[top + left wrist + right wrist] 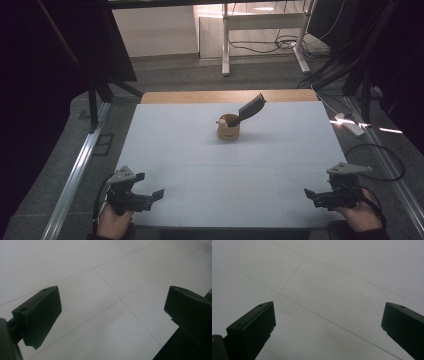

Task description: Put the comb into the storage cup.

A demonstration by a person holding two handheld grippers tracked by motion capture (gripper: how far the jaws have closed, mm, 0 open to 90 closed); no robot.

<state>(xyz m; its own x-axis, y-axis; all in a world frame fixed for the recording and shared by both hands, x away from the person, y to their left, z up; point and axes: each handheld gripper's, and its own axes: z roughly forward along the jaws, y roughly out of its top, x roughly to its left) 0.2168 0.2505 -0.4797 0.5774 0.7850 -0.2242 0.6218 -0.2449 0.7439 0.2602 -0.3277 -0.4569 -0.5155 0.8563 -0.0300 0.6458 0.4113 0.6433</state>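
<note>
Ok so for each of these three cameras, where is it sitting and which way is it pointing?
High view: fixed above the person's side, looking forward and down on the table, the wooden cup and comb; both hands hold the left tongs and right tongs.
Left gripper view: rides the left tongs, facing down at the table surface; jaws apart.
Right gripper view: rides the right tongs, facing the surface; jaws apart.
Shared: both gripper views show the table's thin seam lines.
</note>
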